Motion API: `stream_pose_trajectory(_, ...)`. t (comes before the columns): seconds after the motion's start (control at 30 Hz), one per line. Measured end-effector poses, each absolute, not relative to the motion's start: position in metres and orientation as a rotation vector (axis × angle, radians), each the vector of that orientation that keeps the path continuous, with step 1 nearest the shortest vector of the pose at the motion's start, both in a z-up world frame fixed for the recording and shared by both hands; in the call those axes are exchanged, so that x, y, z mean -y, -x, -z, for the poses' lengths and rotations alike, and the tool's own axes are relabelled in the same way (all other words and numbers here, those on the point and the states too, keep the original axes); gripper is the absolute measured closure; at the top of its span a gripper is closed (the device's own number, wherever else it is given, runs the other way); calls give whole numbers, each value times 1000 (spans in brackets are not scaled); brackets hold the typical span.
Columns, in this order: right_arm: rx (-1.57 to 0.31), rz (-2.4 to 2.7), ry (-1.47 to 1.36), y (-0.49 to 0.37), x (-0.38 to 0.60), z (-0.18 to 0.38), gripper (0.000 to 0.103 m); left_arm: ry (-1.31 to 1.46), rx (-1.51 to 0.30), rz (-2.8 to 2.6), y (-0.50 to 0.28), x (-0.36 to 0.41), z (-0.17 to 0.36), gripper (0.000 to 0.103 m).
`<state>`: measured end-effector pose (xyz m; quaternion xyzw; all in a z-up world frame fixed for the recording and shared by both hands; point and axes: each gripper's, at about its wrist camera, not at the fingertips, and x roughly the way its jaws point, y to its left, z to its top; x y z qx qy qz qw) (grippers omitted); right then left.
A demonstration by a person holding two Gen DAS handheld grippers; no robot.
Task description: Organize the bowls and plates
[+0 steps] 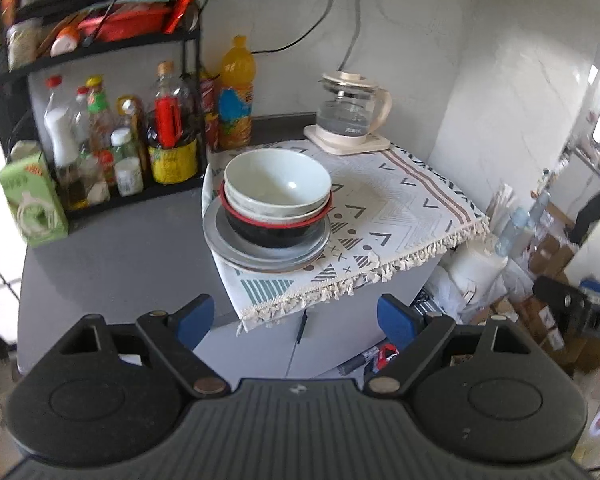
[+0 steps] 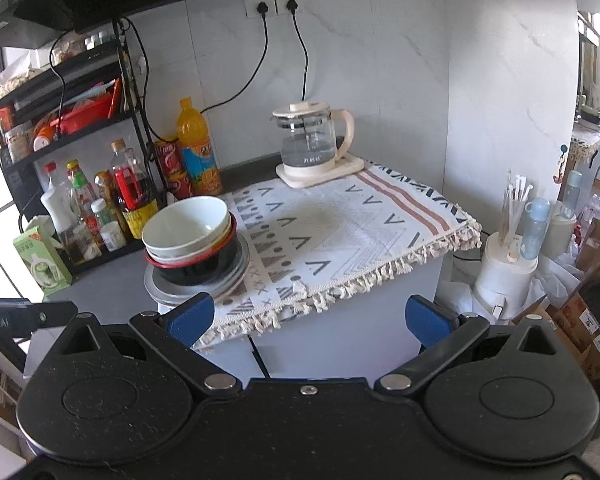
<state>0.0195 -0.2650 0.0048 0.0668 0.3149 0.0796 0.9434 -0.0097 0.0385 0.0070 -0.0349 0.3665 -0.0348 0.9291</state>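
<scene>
Here both my left gripper (image 1: 296, 318) and right gripper (image 2: 310, 318) hang spread wide, holding nothing; the bowls (image 1: 277, 184) sit stacked on plates (image 1: 266, 254) at the cloth's (image 1: 400, 204) near-left corner.

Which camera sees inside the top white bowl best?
The left wrist view. It looks down into the top white bowl, showing almost the whole inside, close to the picture's middle. The right wrist view shows the same bowl off to the left and more side-on, so part of its inside is hidden by its near rim.

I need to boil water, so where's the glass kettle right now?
In both views the glass kettle sits on its base at the patterned cloth's back edge, right of the orange bottle.
</scene>
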Motion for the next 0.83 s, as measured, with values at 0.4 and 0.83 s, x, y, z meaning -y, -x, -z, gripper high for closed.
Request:
stream_pose_trajectory(0.4,-648,-162,-166,-10,261,7,0,73,-791,79,15,-54,-4,16)
stream_pose_trajectory(0.83,-639,-163,-130,1,264,11,0,110,-769,52,27,-57,0,16)
